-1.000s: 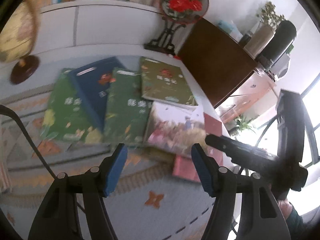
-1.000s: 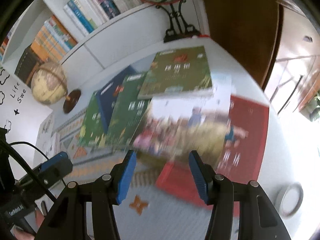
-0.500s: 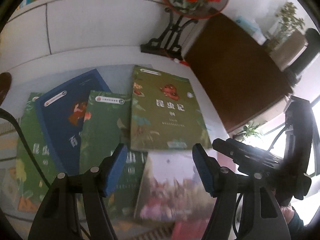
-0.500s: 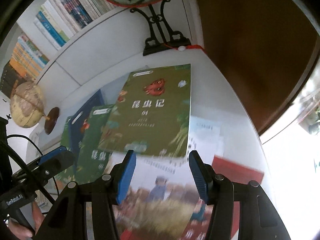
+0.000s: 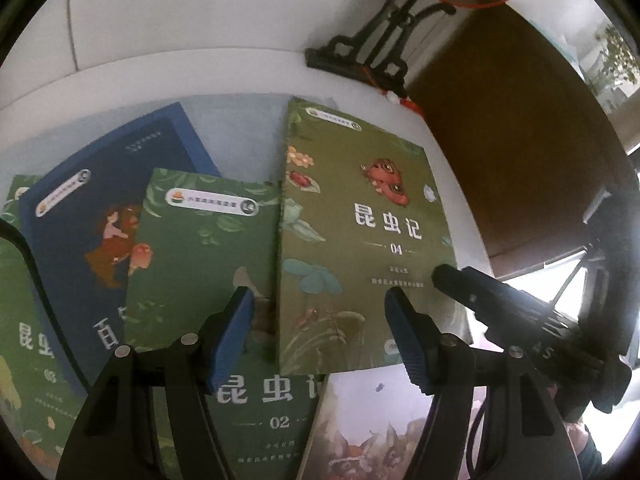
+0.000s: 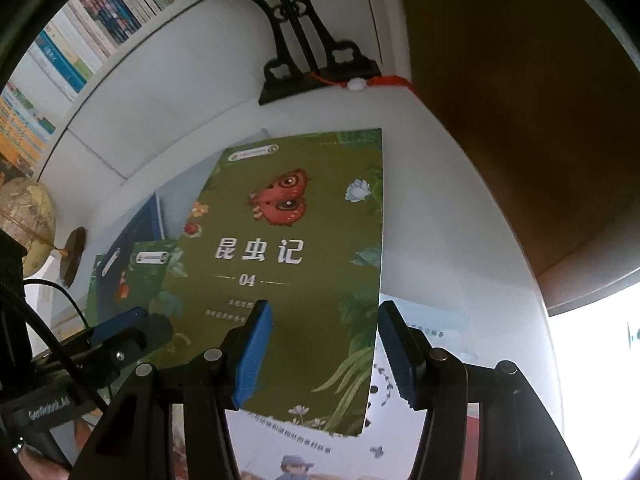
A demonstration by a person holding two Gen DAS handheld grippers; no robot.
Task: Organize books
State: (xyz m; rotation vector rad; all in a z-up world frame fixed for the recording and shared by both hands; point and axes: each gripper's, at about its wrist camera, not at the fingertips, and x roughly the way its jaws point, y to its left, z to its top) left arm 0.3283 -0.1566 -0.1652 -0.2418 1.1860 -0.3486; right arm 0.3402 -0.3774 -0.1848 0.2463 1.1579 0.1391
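Nearest in the left wrist view, the left tool (image 5: 320, 332) has its blue pads spread apart with nothing between them; it hangs over the lower edge of the olive book marked 04 (image 5: 360, 240). In the right wrist view the right tool (image 6: 324, 348) is likewise parted and empty, poised over the same olive book (image 6: 296, 272), close to its right edge.

Just under the tools, a picture book (image 5: 384, 436) lies partly tucked beneath the olive book. To the left are the green book marked 02 (image 5: 200, 264), overlapping a blue book (image 5: 80, 216), and another green book (image 5: 12, 320) at the far left edge. All lie flat and scattered on the white table (image 5: 240, 76).

Farther back stand a black ornament stand (image 6: 316, 64), a globe (image 6: 24, 216) and a bookshelf (image 6: 92, 20) with upright volumes.

The step in hand looks like the approach to the olive book, with no book picked up yet. The next move probably calls for getting a pad under one edge, since the thin cover lies flat, likely with one tool steadying it.
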